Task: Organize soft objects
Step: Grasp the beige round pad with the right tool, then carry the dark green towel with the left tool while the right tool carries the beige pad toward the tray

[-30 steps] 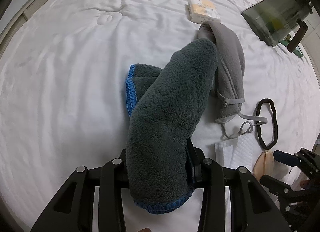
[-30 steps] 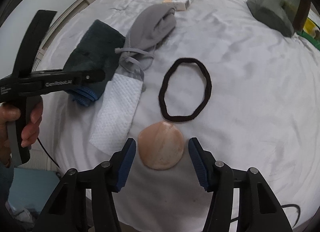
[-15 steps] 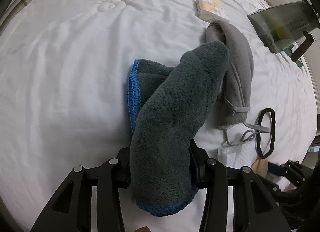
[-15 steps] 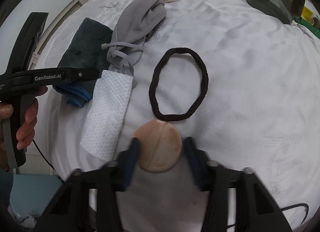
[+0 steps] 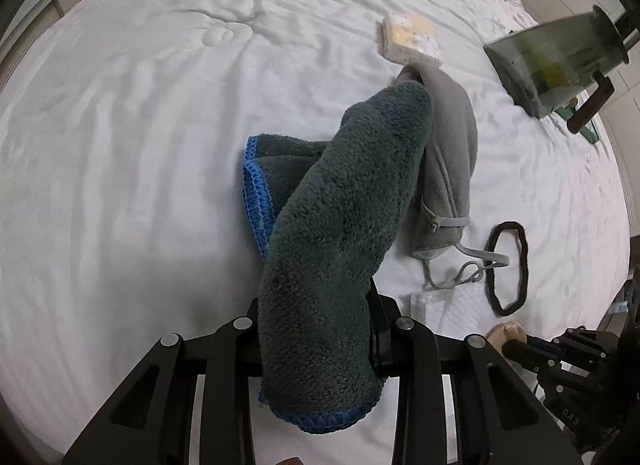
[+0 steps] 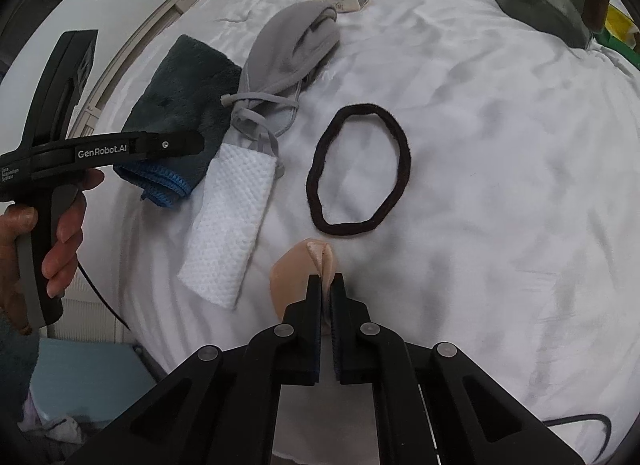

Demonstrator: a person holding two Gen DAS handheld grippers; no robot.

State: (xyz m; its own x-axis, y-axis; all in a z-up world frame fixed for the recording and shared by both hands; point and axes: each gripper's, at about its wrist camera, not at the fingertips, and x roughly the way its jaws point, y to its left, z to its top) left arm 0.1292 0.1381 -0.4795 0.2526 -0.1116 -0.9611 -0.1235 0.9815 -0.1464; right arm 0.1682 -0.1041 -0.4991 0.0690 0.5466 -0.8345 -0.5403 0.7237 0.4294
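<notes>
My left gripper (image 5: 316, 329) is shut on a dark grey towel with blue edging (image 5: 340, 201) and holds its near end up off the white bed; the towel's far end rests on the bed. The towel also shows in the right wrist view (image 6: 180, 105). My right gripper (image 6: 327, 285) is shut on a beige round pad (image 6: 292, 273), pinching it into a fold. A grey fabric pouch with cords (image 6: 288, 49) lies beside the towel. A white textured cloth (image 6: 228, 221) and a black headband loop (image 6: 360, 177) lie near the pad.
A small yellow-and-white packet (image 5: 410, 39) lies further back on the bed (image 5: 120, 105). A dark translucent container (image 5: 556, 61) sits at the far right. The bed's left edge and a headboard rail run along the left of the right wrist view.
My right gripper has closed on the beige pad and folded it. My left gripper keeps its hold on the towel and has shifted slightly left.
</notes>
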